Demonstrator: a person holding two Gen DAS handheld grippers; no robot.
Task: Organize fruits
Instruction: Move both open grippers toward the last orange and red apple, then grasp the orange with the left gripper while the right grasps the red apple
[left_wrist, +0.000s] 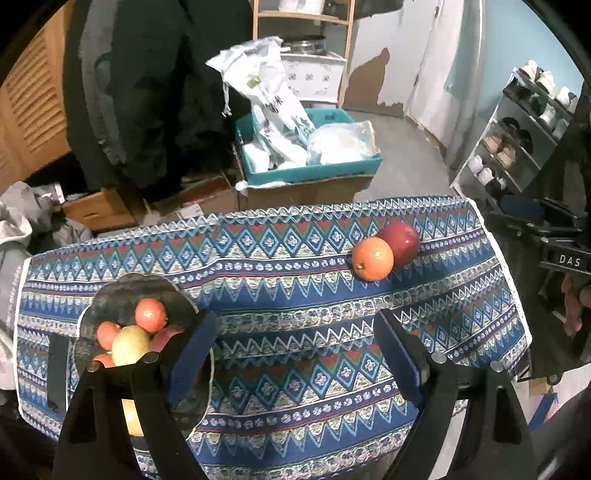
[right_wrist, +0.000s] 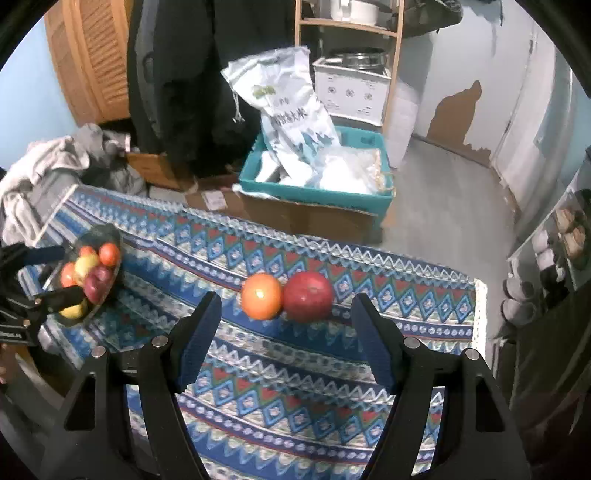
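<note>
Hovering spread and empty, right tool (right_wrist: 286, 343) faced orange (right_wrist: 261, 296) touching red apple (right_wrist: 308, 296) near table (right_wrist: 424, 295) far edge; a nudge could roll either off. Left tool (left_wrist: 295, 354) spread beside fruit plate (left_wrist: 110, 295).

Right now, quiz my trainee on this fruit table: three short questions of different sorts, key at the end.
1. True or false: the orange and the red apple sit touching on the patterned cloth.
2. Multiple choice: the glass dish with the other fruit lies nearest which gripper? A) left gripper B) right gripper
3. Fill in: nothing lies between the fingers of either gripper, so both are ____.

Key: 1 true; 2 A; 3 open.
</note>
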